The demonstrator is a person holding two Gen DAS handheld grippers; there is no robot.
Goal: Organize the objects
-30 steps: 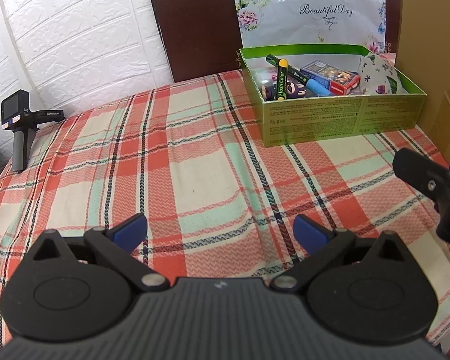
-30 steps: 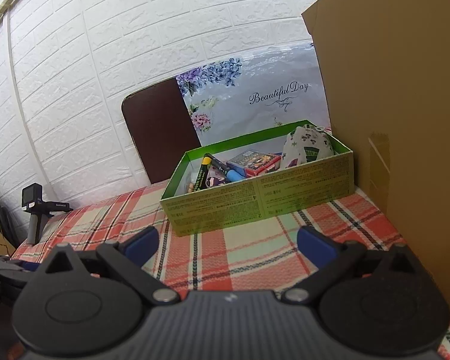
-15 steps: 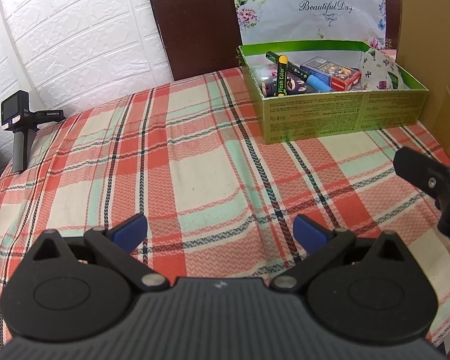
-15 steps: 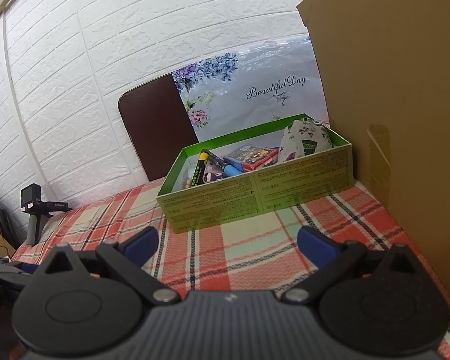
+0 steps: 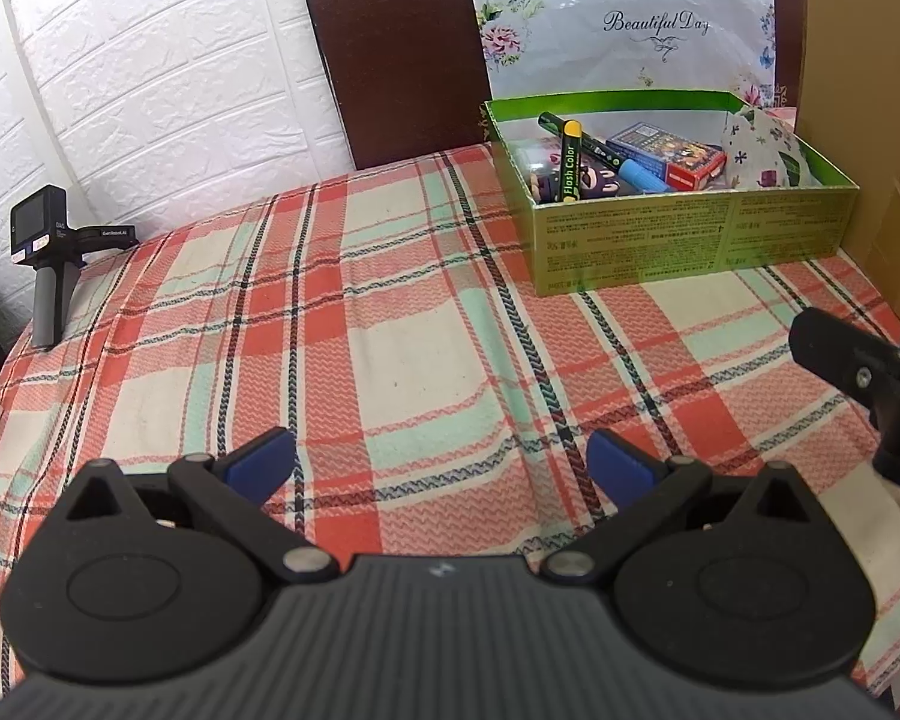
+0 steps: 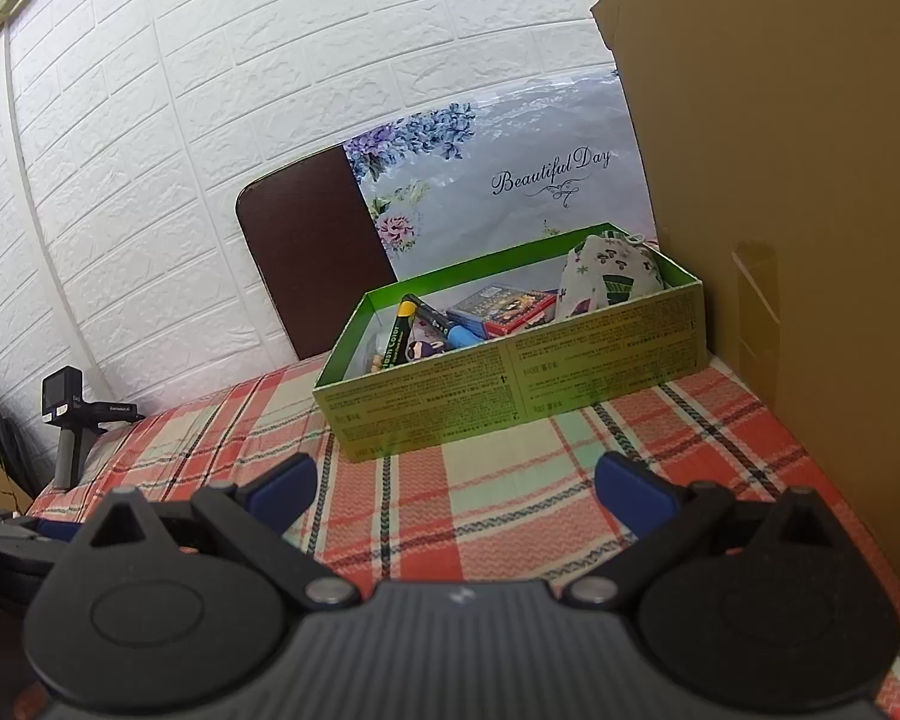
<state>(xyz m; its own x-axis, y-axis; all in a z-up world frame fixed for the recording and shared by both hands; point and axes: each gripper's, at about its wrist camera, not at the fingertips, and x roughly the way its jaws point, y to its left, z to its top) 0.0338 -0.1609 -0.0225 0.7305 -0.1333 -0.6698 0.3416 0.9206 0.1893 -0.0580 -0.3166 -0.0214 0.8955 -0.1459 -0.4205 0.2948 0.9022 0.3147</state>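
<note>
A green cardboard box (image 5: 690, 240) stands at the far right of the plaid-covered table (image 5: 390, 330); it also shows in the right wrist view (image 6: 510, 384). Inside lie a black and yellow marker (image 5: 569, 162), a blue-capped marker (image 5: 642, 171), a card box (image 5: 666, 153) and a floral cloth pouch (image 5: 762, 150). My left gripper (image 5: 441, 459) is open and empty, low over the table's near part. My right gripper (image 6: 456, 486) is open and empty, in front of the green box; its body shows at the left wrist view's right edge (image 5: 870, 372).
A large brown cardboard panel (image 6: 810, 240) stands along the right side. A dark chair back (image 5: 402, 54) with a floral bag (image 5: 630, 18) rises behind the table. A small camera on a handle (image 5: 48, 264) stands at the table's left edge.
The green box sits slightly lower and nearer in the left wrist view. In the right wrist view the view has tilted and the box has shifted up and right. Both grippers stay open.
</note>
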